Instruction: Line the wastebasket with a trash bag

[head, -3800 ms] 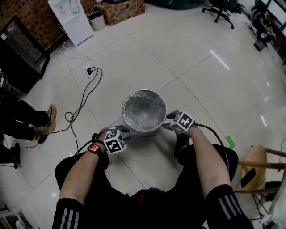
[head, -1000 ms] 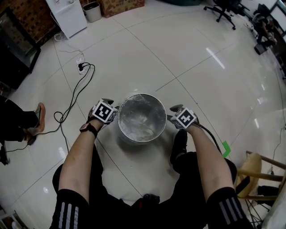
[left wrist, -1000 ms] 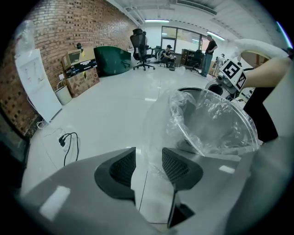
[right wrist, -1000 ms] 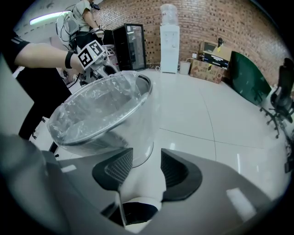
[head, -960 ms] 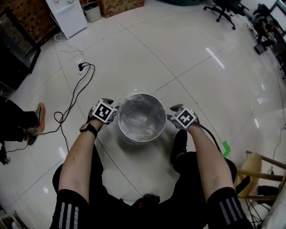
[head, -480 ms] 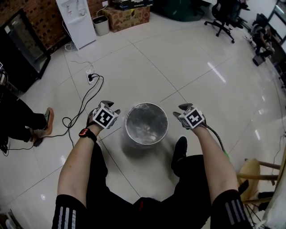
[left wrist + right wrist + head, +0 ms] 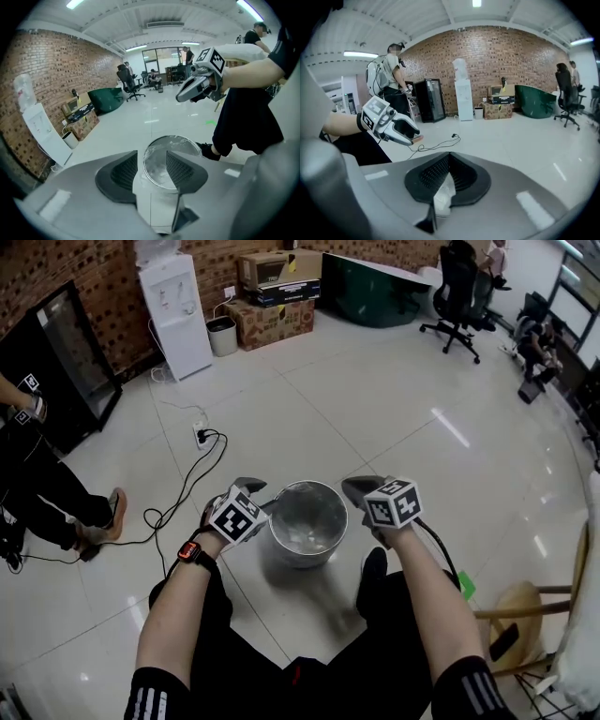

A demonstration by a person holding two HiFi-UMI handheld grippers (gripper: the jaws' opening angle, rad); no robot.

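Two tongs hang over the floor [image 7: 394, 399] in the head view, left tongs [image 7: 255, 491] and right tongs [image 7: 358, 487] flanking the wastebasket [image 7: 302, 557], which stands there with a crinkled trash bag [image 7: 305, 526] inside. Left gripper view: jaws apart, just opened slightly, nothing between them, wastebasket beyond the gap. Right gripper view: jaws just closed together, with a pale crinkled scrap [image 7: 442, 197] showing beneath their tips.
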